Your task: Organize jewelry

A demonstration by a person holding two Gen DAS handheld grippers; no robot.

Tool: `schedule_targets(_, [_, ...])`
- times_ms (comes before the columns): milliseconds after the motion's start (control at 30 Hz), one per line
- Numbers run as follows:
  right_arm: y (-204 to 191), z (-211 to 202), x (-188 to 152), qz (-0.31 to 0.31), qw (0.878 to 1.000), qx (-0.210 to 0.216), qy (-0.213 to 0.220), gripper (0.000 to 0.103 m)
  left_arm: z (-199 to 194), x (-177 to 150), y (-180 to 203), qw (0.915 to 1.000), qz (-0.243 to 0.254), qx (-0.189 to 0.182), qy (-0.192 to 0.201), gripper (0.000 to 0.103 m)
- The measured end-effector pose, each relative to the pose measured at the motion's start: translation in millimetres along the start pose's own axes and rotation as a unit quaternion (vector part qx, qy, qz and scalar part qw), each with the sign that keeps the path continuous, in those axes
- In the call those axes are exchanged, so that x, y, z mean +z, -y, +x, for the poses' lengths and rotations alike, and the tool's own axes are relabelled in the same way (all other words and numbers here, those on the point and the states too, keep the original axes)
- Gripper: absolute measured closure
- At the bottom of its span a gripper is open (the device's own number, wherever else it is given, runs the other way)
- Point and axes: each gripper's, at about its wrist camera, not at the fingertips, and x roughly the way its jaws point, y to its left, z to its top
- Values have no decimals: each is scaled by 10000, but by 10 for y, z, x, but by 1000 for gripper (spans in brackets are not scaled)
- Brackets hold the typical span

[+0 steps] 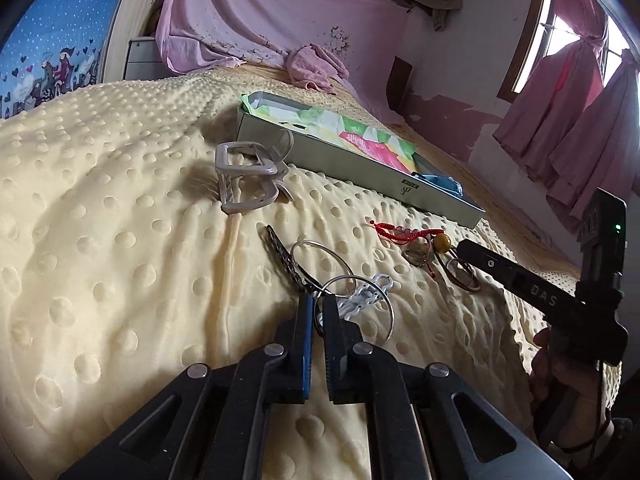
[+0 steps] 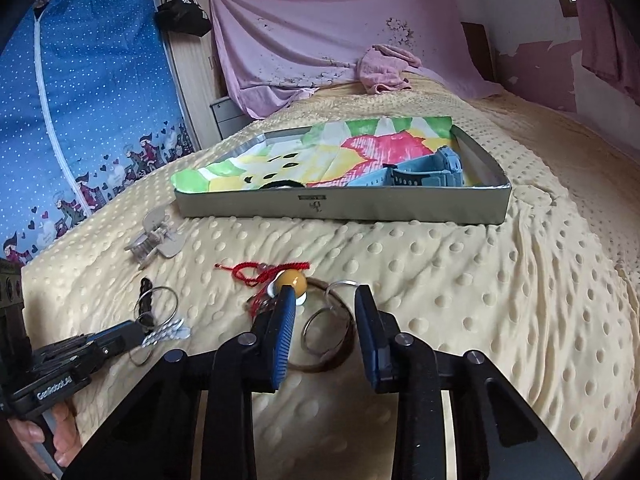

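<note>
Jewelry lies on a cream dotted blanket (image 1: 100,208). My left gripper (image 1: 316,300) is nearly closed around thin silver bangles (image 1: 320,258), with a white hair clip (image 1: 366,294) and a dark patterned clip (image 1: 282,256) beside them. My right gripper (image 2: 324,294) is open, its jaws on either side of a brown bangle (image 2: 340,344) and silver rings (image 2: 318,330). A red cord bracelet with a yellow bead (image 2: 294,280) touches its left finger. A grey tin tray (image 2: 344,206) holds a blue watch (image 2: 424,170) on colourful paper.
A beige claw hair clip (image 1: 248,180) stands left of the tray, also in the right wrist view (image 2: 156,240). A pink towel (image 2: 384,66) lies at the far end of the bed. A blue patterned wardrobe (image 2: 88,120) is at left. Pink curtains (image 1: 568,112) hang at right.
</note>
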Motion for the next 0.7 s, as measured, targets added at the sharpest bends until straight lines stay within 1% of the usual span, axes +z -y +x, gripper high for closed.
schedule_targets(67, [1, 44, 7, 2, 10000, 18, -50, 87, 1, 2, 8, 10000, 8, -37, 10, 99])
schedule_targets(133, [-13, 63, -9, -22, 10000, 30, -87, 94, 2, 3, 16, 10000, 23, -69, 12, 99])
schedule_targets(233, [-13, 89, -24, -23, 9998, 20, -184, 94, -8, 6, 36, 9999, 62, -128, 43, 99])
schedule_targets(267, [-7, 97, -37, -4, 9998, 23, -220, 96, -14, 7, 44, 9998, 79, -145, 57, 99])
schedule_targets(300, [2, 98, -44, 17, 9997, 30, -238, 99, -22, 7, 54, 9998, 99, -151, 75, 99])
schedule_targets(367, [25, 79, -55, 84, 9997, 107, -215, 100, -44, 10, 82, 9997, 148, -154, 100, 99])
schedule_targets(433, [42, 18, -64, 138, 9996, 200, -132, 101, -90, 17, 119, 9996, 214, -81, 133, 99])
schedule_targets(567, [88, -115, -70, 240, 9990, 374, 45, 102, -173, 20, 180, 9996, 249, -66, 77, 99])
schedule_targets(700, [149, -245, -74, 403, 9976, 522, 214, 102, -291, 61, 221, 9994, 216, -238, 125, 99])
